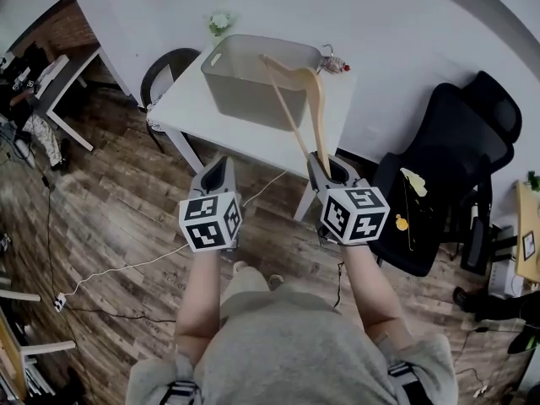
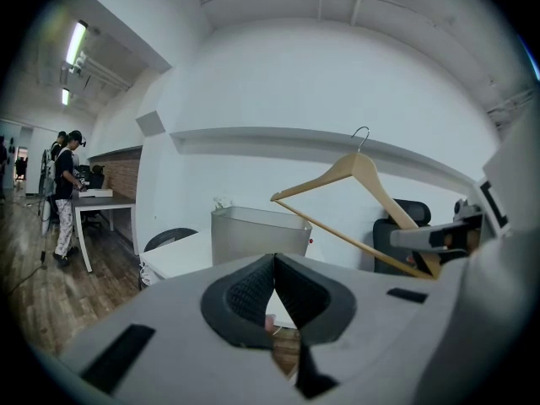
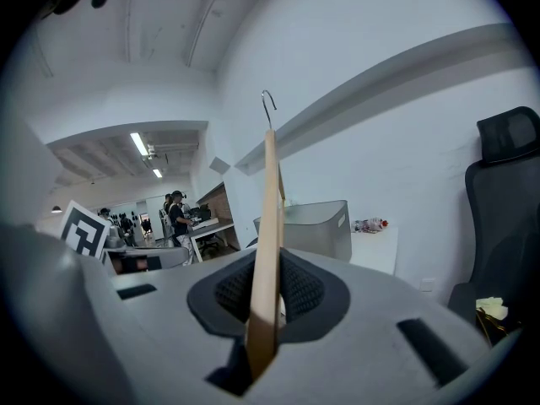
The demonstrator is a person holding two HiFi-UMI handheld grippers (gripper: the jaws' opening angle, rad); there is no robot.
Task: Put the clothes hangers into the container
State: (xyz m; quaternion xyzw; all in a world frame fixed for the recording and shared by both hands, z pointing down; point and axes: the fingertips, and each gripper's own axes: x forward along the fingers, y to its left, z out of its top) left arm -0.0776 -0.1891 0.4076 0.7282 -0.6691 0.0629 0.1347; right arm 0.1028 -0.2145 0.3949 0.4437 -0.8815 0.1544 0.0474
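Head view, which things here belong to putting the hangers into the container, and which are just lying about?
Job in hand:
wooden hanger, held between the fingers of the right gripper
grey container on the white table

Lying about:
black office chair
white cable on the floor
small red-and-white item beside the container

The hanger (image 1: pixel 318 112) is pale wood. The container (image 1: pixel 245 99) is grey, on a white surface (image 1: pixel 253 142). Right of the container stands a black chair (image 1: pixel 456 159). The floor (image 1: pixel 110 201) is brown planks. The left gripper (image 1: pixel 221 164) and right gripper (image 1: pixel 326 164) are grey, with black-and-white square-patterned cubes.
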